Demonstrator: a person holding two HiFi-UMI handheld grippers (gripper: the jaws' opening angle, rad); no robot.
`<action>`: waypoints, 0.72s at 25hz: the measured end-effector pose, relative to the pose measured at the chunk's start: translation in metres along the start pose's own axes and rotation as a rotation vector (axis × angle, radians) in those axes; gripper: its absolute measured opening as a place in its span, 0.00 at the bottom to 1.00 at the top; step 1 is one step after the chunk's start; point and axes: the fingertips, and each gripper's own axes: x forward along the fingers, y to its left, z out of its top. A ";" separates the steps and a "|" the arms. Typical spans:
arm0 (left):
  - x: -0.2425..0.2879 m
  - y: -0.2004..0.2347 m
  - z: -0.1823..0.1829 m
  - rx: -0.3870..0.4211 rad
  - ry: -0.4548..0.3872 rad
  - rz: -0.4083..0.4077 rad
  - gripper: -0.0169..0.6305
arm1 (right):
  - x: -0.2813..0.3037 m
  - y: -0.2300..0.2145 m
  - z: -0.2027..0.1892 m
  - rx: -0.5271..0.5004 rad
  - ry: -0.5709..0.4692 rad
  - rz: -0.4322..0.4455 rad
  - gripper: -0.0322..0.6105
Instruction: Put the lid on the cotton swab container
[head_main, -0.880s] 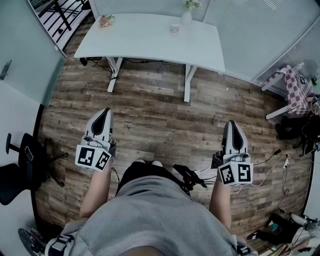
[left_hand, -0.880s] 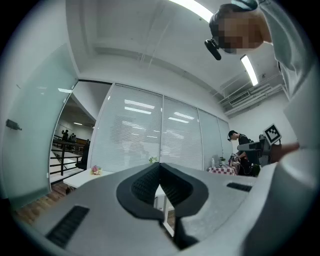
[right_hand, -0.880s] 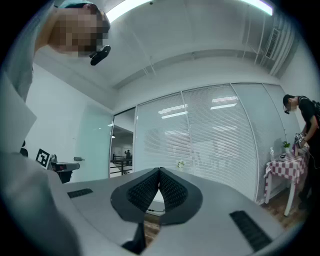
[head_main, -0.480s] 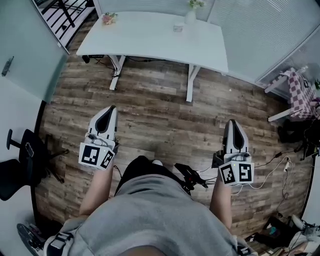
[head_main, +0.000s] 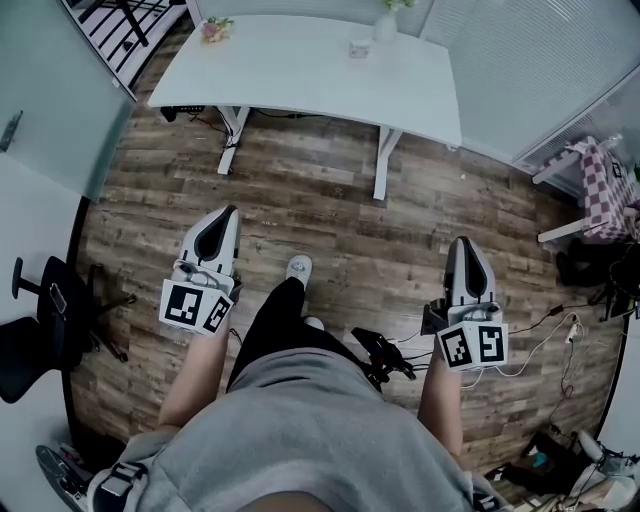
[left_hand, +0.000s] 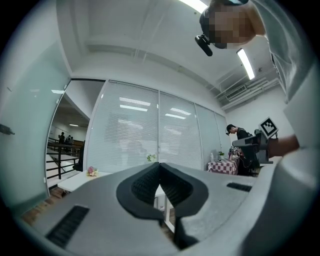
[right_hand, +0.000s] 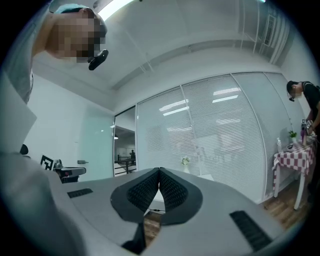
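On the far table (head_main: 290, 75), the container (head_main: 359, 47) lies well beyond both closed hand-held grippers (head_main: 228, 211) (head_main: 462, 243)

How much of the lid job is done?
Nothing yet. The left gripper and right gripper are shut and empty, over the floor, far from the white table. A small container stands there, too far to see a lid. Still left: reaching it, grabbing the lid, putting it on.
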 end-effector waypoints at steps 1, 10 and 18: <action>0.006 0.002 -0.001 0.001 0.001 -0.002 0.04 | 0.005 -0.001 -0.001 0.000 0.003 0.002 0.09; 0.072 0.045 -0.006 0.003 0.002 -0.018 0.04 | 0.074 -0.015 -0.002 -0.006 0.013 -0.016 0.09; 0.154 0.095 -0.009 -0.008 -0.001 -0.048 0.04 | 0.156 -0.033 -0.007 -0.014 0.034 -0.038 0.09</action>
